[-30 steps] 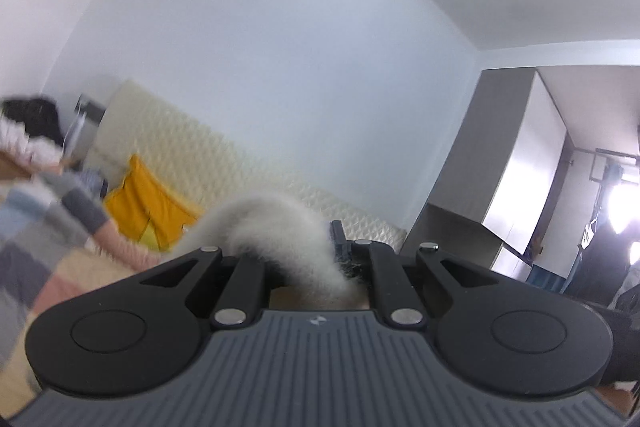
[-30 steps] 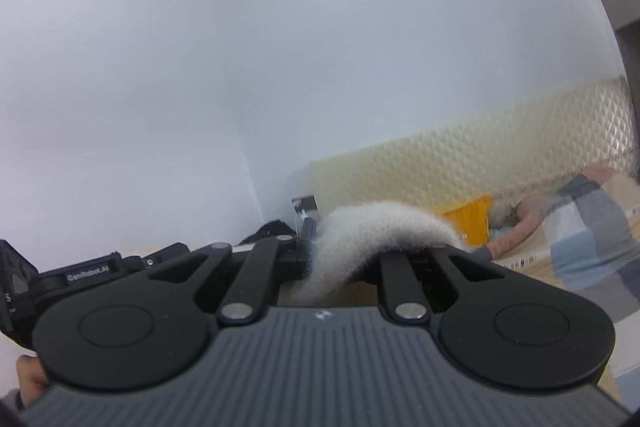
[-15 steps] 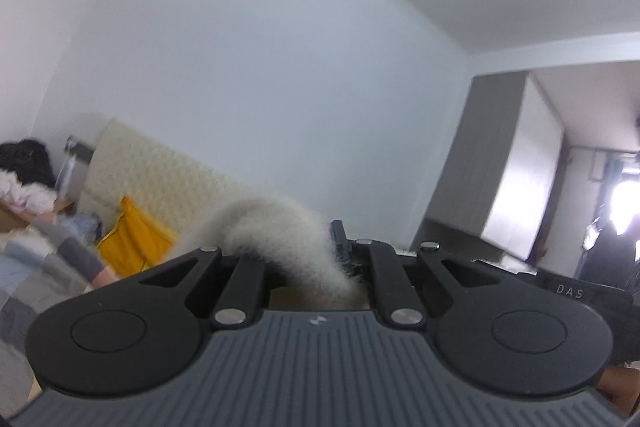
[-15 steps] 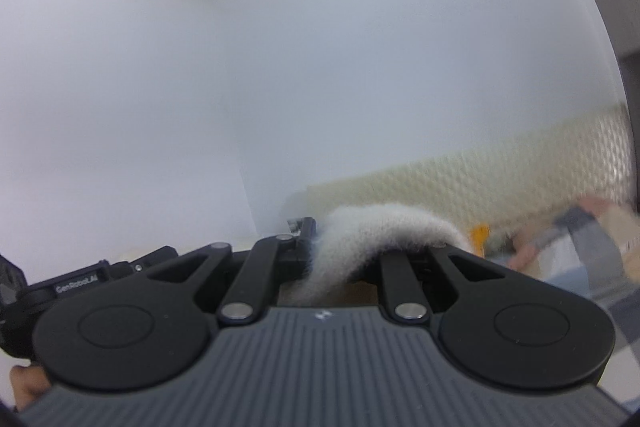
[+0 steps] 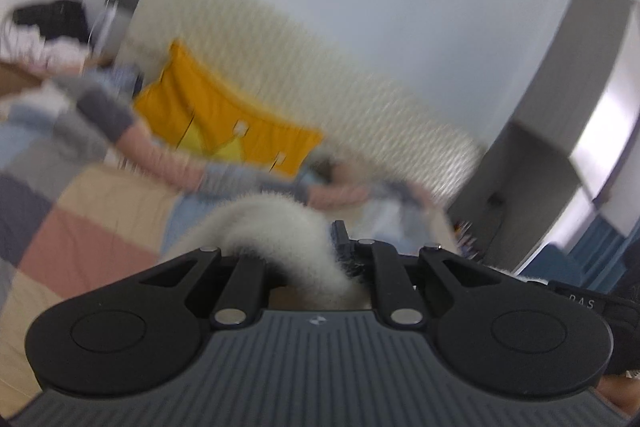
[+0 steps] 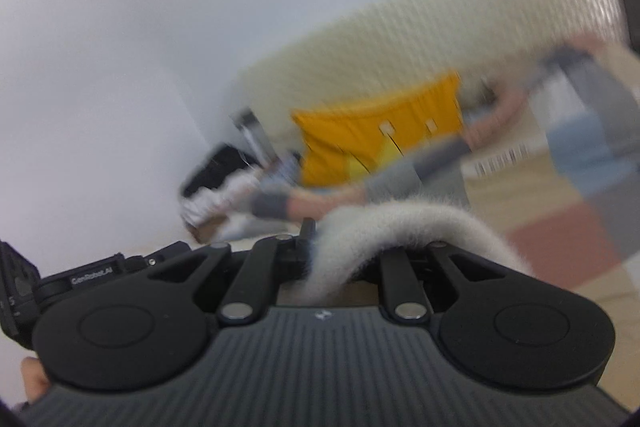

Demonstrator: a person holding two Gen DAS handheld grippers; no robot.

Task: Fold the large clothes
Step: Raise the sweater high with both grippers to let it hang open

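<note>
Left gripper [image 5: 336,259] and right gripper [image 6: 320,259] each clamped on the fuzzy white knit garment [image 5: 280,227], which arches thickly over their jaws. Behind, blurred: patchwork bedspread [image 5: 72,227], orange-yellow cushion [image 6: 380,135], cream quilted headboard [image 5: 320,75].

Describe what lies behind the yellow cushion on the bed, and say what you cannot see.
Behind the yellow cushion stands a cream quilted headboard, with the white wall above it. The cushion covers the headboard's lower part, and motion blur hides finer detail.
</note>
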